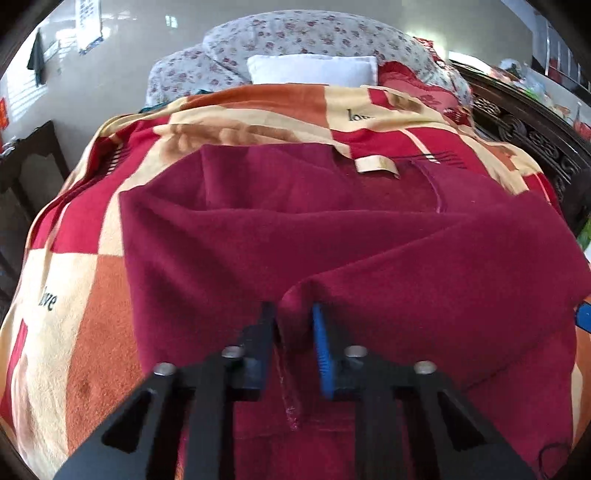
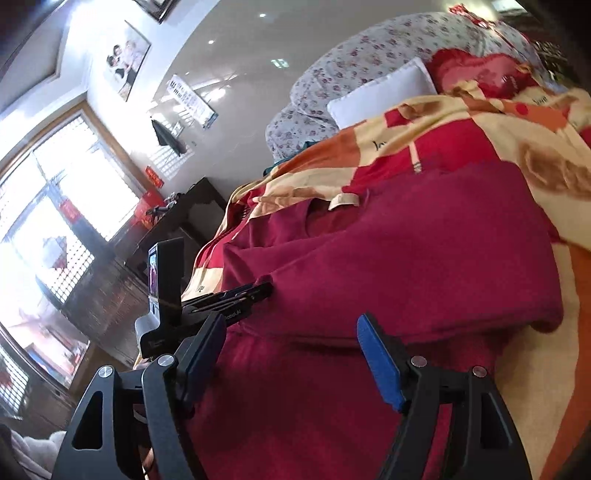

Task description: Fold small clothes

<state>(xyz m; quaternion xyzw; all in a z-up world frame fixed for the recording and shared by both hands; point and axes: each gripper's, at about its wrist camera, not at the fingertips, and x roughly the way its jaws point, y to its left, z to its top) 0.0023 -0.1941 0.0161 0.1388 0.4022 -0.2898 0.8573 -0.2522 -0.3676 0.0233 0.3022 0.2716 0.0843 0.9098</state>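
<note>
A dark red fleece garment (image 1: 332,236) lies spread on a checked blanket (image 1: 74,280), its beige collar label (image 1: 376,168) at the far end. My left gripper (image 1: 293,321) is shut on a raised fold at the garment's near edge, and the cloth fills the narrow gap between its pads. In the right wrist view the same garment (image 2: 406,258) lies folded over itself. My right gripper (image 2: 291,328) hovers just over its near part, open, with only flat cloth below the wide gap. The left gripper (image 2: 255,291) shows there at the garment's left edge.
The blanket covers a bed with a white pillow (image 1: 314,70) and a flowered quilt (image 1: 295,33) at its head. A dark carved wooden frame (image 1: 524,125) runs along the right. Dark furniture (image 2: 177,221) and a bright window (image 2: 55,206) stand to the left.
</note>
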